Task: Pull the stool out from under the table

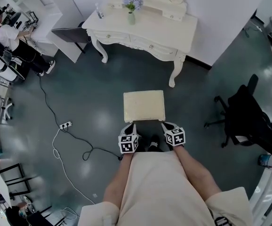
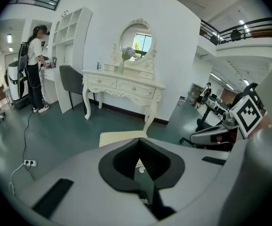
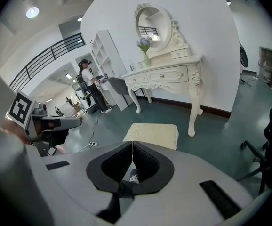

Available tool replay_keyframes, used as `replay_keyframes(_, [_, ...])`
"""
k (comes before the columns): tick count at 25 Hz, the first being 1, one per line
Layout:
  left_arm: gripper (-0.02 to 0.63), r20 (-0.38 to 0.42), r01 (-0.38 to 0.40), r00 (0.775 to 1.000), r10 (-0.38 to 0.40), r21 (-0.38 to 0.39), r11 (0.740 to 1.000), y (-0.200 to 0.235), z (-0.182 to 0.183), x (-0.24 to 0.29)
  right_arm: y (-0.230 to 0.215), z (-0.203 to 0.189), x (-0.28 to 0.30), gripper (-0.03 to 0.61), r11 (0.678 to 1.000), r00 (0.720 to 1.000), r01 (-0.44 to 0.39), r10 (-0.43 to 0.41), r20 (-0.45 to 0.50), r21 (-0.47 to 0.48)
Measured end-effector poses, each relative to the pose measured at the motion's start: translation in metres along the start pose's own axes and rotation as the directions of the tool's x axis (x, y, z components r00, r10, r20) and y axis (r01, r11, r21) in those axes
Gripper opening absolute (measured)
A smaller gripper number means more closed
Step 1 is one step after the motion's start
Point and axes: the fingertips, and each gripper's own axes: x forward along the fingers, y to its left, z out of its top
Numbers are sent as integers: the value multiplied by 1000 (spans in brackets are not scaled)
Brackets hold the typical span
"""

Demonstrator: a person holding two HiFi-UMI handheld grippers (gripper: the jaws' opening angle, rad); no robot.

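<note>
Stool (image 1: 144, 105), cream, square-topped, padded: stands on the dark teal floor (image 1: 89, 98), fully out from beneath the white carved dressing surface (image 1: 173, 27) and well apart from its curved legs. Left tool (image 1: 132, 125) at the stool's near left corner, right tool (image 1: 164, 125) at its near right corner, both angled down. Left gripper view: jaws pressed together, tips meeting right at the cushion's near edge. Right gripper view: the same, jaws together. Cannot tell whether either pair nips the cushion edge. Small vase of lilac flowers (image 1: 132, 8) on the surface. Black office chair (image 1: 249, 112) off to the right.
</note>
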Motion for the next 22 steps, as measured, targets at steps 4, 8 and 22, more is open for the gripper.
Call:
replay_keyframes(4, [15,7,3,1000,-3,21,1000,-4,0,0,-1,-4,0,46,1000,1000,1,-1,-7,-10])
replay_keyframes(8, [15,1,11,1000,-11,19,1000,-5,-2,1,-2,-3,0,46,1000,1000,0,0,-6,-11])
replay_keyframes(22, [15,-15,10,1000,-10,-6,1000,2,-2,3,-1,-1,0,46,1000,1000,9,-9,-10,-10])
